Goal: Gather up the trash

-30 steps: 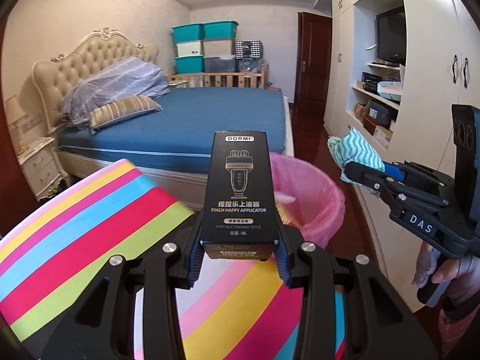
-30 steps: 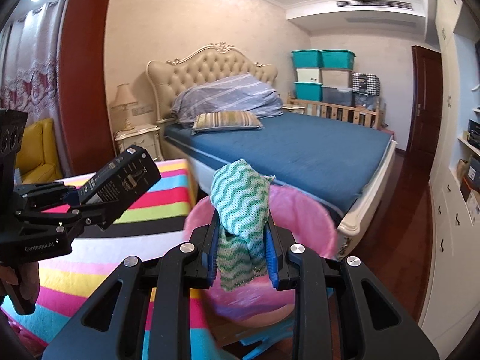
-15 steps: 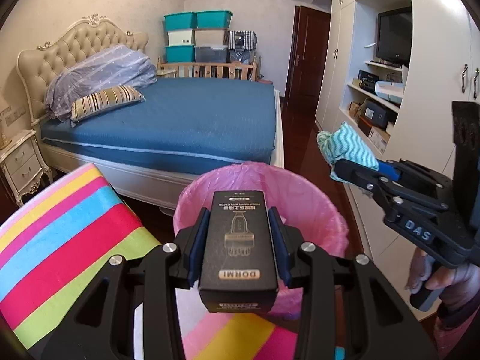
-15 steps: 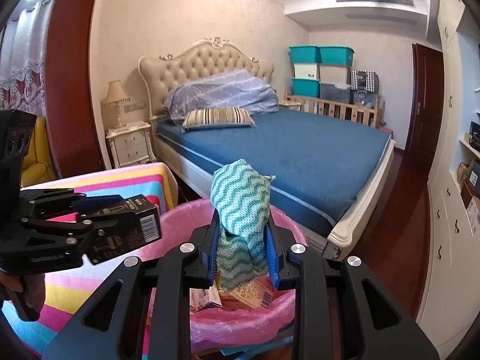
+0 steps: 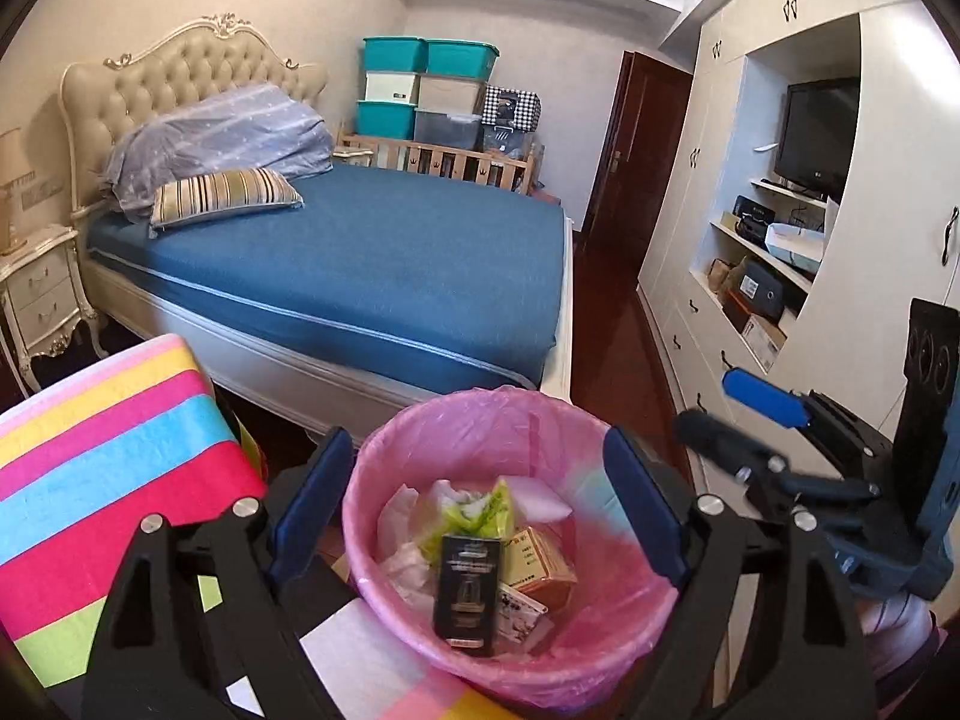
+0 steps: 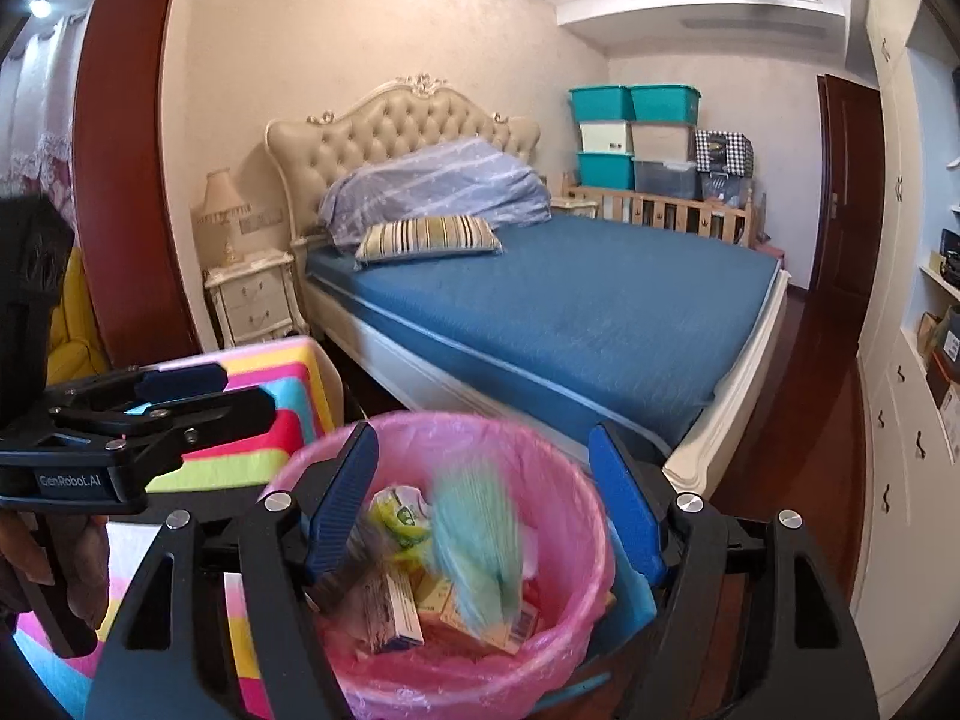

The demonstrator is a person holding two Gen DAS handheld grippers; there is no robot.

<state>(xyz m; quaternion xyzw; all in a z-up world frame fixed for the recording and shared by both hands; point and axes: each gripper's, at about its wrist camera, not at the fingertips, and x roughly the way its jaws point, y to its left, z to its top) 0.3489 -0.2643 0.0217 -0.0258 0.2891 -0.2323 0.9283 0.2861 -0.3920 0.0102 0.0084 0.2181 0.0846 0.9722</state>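
Note:
A bin with a pink liner (image 5: 480, 399) stands right under both grippers and holds several pieces of trash. My left gripper (image 5: 477, 486) hangs over it with its jaws opening and nothing between them. The black box (image 5: 468, 585) stands loose among the trash inside. My right gripper (image 6: 486, 495) is over the same bin (image 6: 420, 420), jaws opening too. The green-and-white cloth (image 6: 480, 546) is a blur below its pads, dropping free into the bin. Each gripper shows in the other's view: the right gripper (image 5: 729, 420) at the right edge, the left gripper (image 6: 234, 393) at the left.
A table with a rainbow-striped cloth (image 5: 102, 456) sits left of the bin. Behind the bin is a bed with a blue mattress (image 5: 372, 264). A white nightstand (image 5: 42, 300) stands far left, a white wardrobe with shelves (image 5: 750, 276) along the right, dark wood floor (image 6: 798, 420) between.
Both grippers have opened over the bin. The black box has left the left jaws and stands in the bin. The cloth has left the right jaws and is falling in.

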